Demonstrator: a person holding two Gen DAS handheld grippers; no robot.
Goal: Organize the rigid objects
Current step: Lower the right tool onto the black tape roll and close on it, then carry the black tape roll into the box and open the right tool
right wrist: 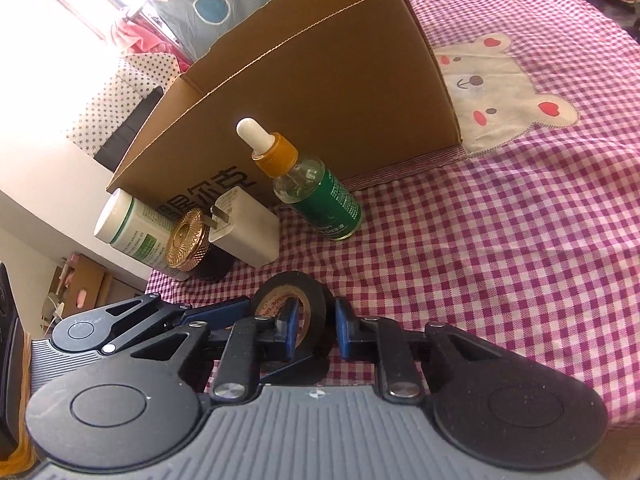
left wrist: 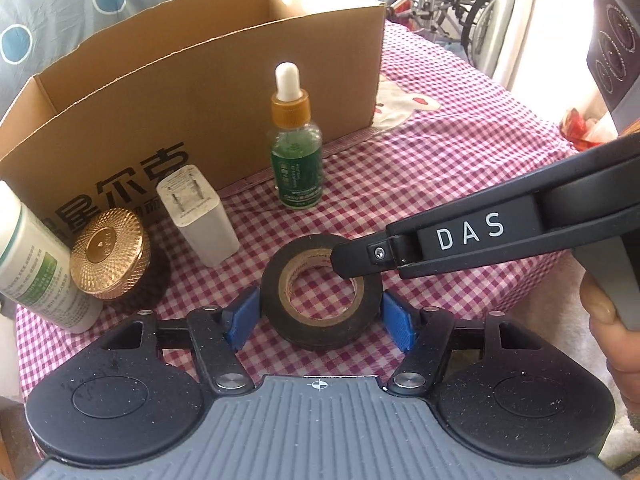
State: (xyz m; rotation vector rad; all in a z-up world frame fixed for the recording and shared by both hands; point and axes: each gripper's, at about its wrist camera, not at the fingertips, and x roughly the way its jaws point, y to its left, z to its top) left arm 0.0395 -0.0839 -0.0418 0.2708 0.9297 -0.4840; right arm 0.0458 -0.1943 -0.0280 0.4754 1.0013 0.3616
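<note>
So the black tape roll [left wrist: 320, 292] is sitting on the pink checked cloth [left wrist: 460, 168] over the tabletop, right in front of everything else, and both tools are on it at once. The left gripper [left wrist: 320, 318] has its blue pads either side of the roll's outer wall; from its own camera they look right against the roll, so the jaws look clamped on it across the full width, though honestly it's tight enough that I can't swear both pads are pressing. The right gripper [right wrist: 312, 326] comes in from the right and pinches just the rim: one pad is inside the cardboard core, the other outside the black wall, jaws nearly together on that thin band. A bit of the person's hand [left wrist: 608, 320] shows at the handle. Behind the roll stand a dropper bottle [left wrist: 296, 140] with a green label, upright, a white plug adapter [left wrist: 198, 216], a gold-lidded jar [left wrist: 108, 256] and a white bottle [left wrist: 36, 264], all lined up just in front of the open cardboard box [left wrist: 192, 92].
</note>
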